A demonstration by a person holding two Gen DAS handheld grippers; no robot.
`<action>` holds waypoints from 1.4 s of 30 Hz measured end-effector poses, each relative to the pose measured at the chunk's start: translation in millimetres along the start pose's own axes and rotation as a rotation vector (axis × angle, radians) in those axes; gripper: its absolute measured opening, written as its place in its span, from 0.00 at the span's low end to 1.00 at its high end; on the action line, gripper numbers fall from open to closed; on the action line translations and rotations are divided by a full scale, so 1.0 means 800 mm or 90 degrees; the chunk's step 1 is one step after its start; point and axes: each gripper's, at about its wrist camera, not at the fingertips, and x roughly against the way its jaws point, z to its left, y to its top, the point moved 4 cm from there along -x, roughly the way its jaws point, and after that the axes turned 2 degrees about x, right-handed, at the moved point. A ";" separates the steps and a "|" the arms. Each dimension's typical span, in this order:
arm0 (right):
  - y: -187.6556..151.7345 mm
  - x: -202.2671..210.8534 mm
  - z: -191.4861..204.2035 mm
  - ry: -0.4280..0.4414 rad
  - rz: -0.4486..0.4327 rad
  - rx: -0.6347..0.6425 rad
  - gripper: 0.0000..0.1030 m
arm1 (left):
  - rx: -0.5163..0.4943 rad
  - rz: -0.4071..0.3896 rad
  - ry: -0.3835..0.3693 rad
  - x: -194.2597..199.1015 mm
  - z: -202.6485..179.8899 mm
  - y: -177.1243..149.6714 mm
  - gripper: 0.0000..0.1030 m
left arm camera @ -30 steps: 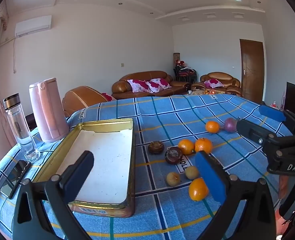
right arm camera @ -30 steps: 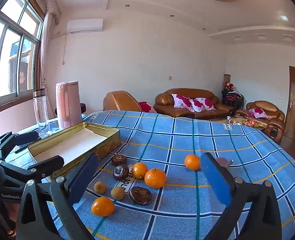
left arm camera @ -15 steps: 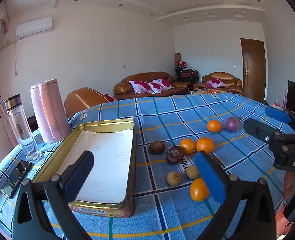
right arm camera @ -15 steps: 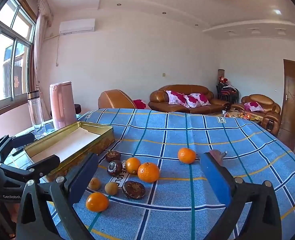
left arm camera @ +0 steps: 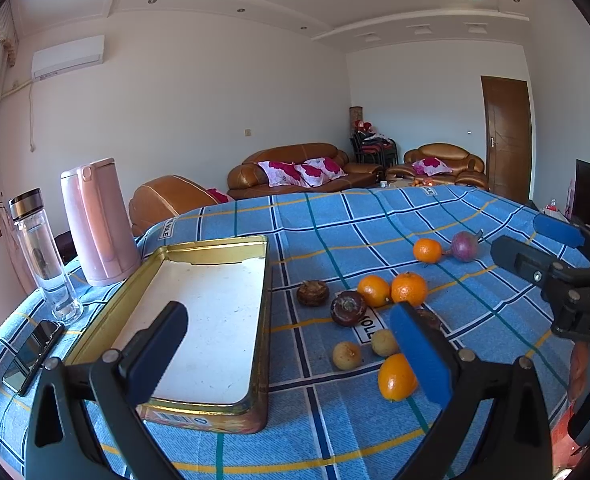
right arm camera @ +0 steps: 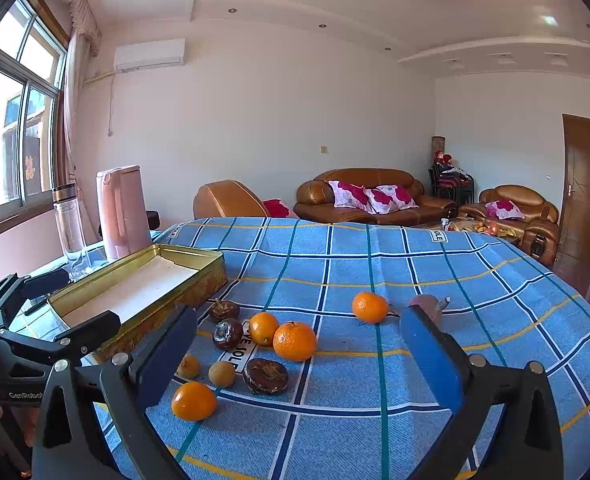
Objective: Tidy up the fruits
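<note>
Nothing sorted yet: the gold tin (left arm camera: 199, 320) lies empty, oranges (right arm camera: 294, 341) and what may be passion fruit (right arm camera: 228, 333) scattered on the tabletop (right arm camera: 415, 264); left claw (left arm camera: 291, 344) and right claw (right arm camera: 295, 364) released, empty.

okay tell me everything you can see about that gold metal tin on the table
The tin is a shallow rectangular tray of gold-coloured metal with rounded corners and a rolled rim. Its floor looks white or pale, and nothing lies in it. Printed decoration and a barcode show on the outer wall nearest the left wrist camera. It sits flat and open, with no lid in view, on the blue checked tablecloth, left of the scattered fruit and apart from it. A pink jug stands just beyond its far left corner. Neither gripper touches it.
</note>
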 end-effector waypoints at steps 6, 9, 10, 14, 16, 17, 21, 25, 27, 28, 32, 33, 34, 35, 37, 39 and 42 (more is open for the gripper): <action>-0.002 0.004 -0.003 -0.003 -0.003 -0.006 0.99 | 0.000 -0.001 0.001 0.000 0.000 -0.001 1.00; -0.003 0.004 -0.003 -0.002 -0.003 -0.008 0.99 | 0.000 -0.001 0.001 0.000 0.000 -0.001 1.00; -0.003 0.004 -0.003 -0.003 -0.003 -0.007 0.99 | 0.000 -0.001 0.001 0.000 0.000 -0.001 1.00; -0.003 0.005 -0.005 -0.005 -0.006 -0.009 0.99 | 0.000 -0.001 0.001 0.000 0.000 -0.001 1.00; -0.004 0.005 -0.007 -0.007 -0.006 -0.012 0.99 | 0.000 -0.001 0.002 0.000 0.000 -0.002 1.00; -0.004 0.005 -0.008 -0.007 -0.007 -0.013 0.99 | 0.000 -0.001 0.001 0.001 0.000 -0.002 1.00; -0.005 0.006 -0.008 -0.007 -0.007 -0.014 0.99 | 0.000 -0.001 0.002 0.000 0.000 -0.002 1.00; -0.007 0.006 -0.008 -0.008 -0.005 -0.013 0.99 | 0.002 -0.001 0.004 0.001 0.000 -0.003 1.00; -0.007 0.006 -0.008 -0.006 -0.004 -0.014 0.99 | 0.004 -0.001 0.005 0.001 0.001 -0.004 1.00; -0.007 0.006 -0.008 -0.007 -0.005 -0.014 0.99 | 0.004 -0.001 0.005 0.001 0.001 -0.004 1.00; -0.007 0.006 -0.007 -0.008 -0.006 -0.014 0.99 | 0.003 0.000 0.004 0.001 0.001 -0.005 1.00; -0.007 0.006 -0.007 -0.007 -0.006 -0.014 0.99 | 0.002 0.000 0.004 0.000 0.001 -0.005 1.00; -0.007 0.006 -0.007 -0.007 -0.005 -0.015 0.99 | 0.001 0.001 0.004 0.000 0.001 -0.005 1.00; -0.007 0.006 -0.007 -0.007 -0.005 -0.015 0.99 | 0.001 0.001 0.004 0.000 0.000 -0.006 1.00; -0.007 0.006 -0.006 -0.008 -0.004 -0.014 0.99 | 0.000 0.002 0.004 -0.002 -0.001 -0.006 1.00; -0.007 0.006 -0.007 -0.007 -0.004 -0.014 0.99 | -0.001 0.004 0.004 -0.003 -0.002 -0.007 1.00; -0.008 0.006 -0.007 -0.008 -0.004 -0.014 0.99 | -0.002 0.006 0.004 -0.006 -0.004 -0.008 1.00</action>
